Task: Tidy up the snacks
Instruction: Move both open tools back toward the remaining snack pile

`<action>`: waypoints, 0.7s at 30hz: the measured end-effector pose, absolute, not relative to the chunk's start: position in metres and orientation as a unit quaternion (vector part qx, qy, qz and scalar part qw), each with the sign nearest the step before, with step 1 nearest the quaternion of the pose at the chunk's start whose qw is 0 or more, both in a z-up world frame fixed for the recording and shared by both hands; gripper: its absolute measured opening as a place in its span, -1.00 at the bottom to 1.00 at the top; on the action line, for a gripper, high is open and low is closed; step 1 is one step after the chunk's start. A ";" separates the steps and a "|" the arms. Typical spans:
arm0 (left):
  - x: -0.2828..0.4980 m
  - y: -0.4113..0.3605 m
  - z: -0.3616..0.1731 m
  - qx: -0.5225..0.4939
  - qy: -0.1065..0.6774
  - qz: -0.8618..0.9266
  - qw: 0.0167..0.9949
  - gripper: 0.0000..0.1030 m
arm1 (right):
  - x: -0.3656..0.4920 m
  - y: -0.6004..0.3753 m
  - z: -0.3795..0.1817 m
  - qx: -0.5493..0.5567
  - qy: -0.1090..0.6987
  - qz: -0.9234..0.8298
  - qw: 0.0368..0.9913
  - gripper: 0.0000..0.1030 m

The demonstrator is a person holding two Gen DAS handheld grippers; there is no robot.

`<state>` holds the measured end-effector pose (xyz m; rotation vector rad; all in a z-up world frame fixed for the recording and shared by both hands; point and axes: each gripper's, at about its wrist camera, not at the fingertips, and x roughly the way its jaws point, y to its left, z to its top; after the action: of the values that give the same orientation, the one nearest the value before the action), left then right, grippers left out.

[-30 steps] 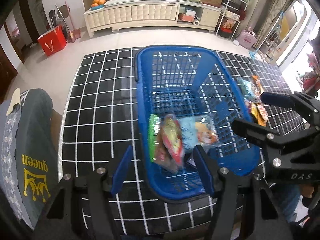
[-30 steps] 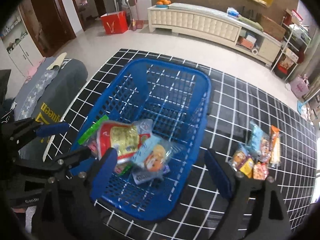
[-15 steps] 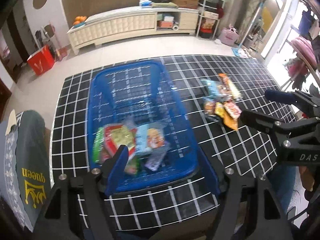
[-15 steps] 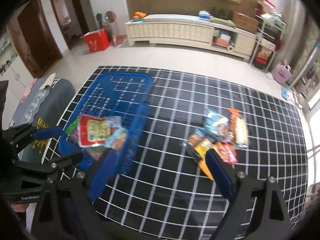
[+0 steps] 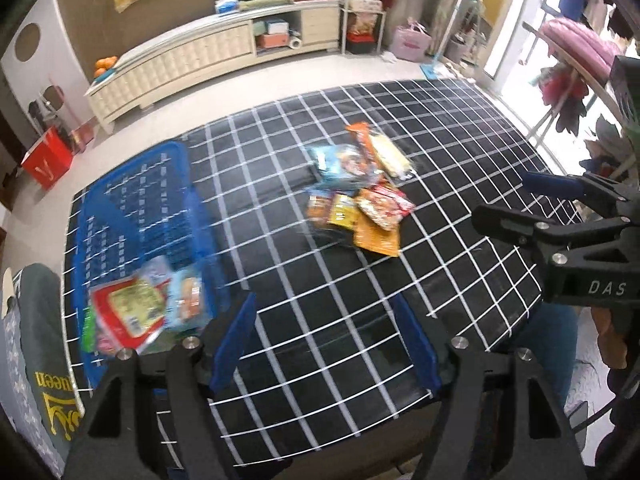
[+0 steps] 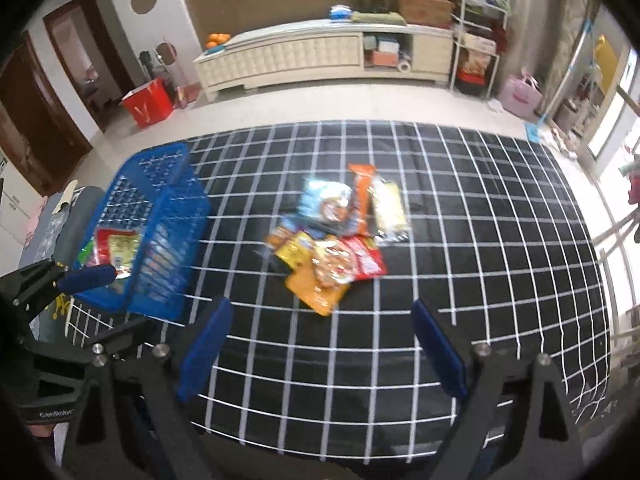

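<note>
A blue plastic basket (image 5: 132,200) stands at the left of the black grid-patterned table and holds several snack packets, a red and yellow one (image 5: 128,312) on top. It also shows in the right wrist view (image 6: 168,208). A loose pile of snack packets (image 5: 360,192) lies on the table to its right, also seen in the right wrist view (image 6: 336,232). My left gripper (image 5: 328,344) is open and empty above the table's near edge. My right gripper (image 6: 320,344) is open and empty, just in front of the pile.
The black grid tablecloth (image 6: 480,240) covers the whole table. A grey cushion with yellow lettering (image 5: 44,360) lies at the left of the basket. A white cabinet (image 6: 304,56) and a red bag (image 6: 148,100) stand on the floor beyond.
Both grippers have swung to the right, from over the basket towards the snack pile. The basket now sits at the left of both views. Both stay open and empty.
</note>
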<state>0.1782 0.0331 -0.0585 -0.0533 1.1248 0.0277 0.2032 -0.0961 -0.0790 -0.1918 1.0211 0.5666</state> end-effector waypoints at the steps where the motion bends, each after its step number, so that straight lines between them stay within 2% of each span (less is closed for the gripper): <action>1: 0.183 0.027 -0.062 -0.024 0.536 0.011 0.844 0.35 | 0.208 -0.102 -0.086 -0.088 0.487 0.266 0.827 0.81; 9: 0.216 -0.002 -0.104 -0.024 0.567 0.006 0.823 0.35 | 0.233 -0.118 -0.125 -0.103 0.505 0.270 0.813 0.81; 21: 0.255 0.024 -0.162 -0.045 0.595 0.049 0.801 0.35 | 0.275 -0.080 -0.178 -0.133 0.527 0.285 0.789 0.81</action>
<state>0.2551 0.0240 -0.1616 -0.0968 1.2751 0.1050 0.2745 -0.0796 -0.1785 -0.2868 1.1358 0.6144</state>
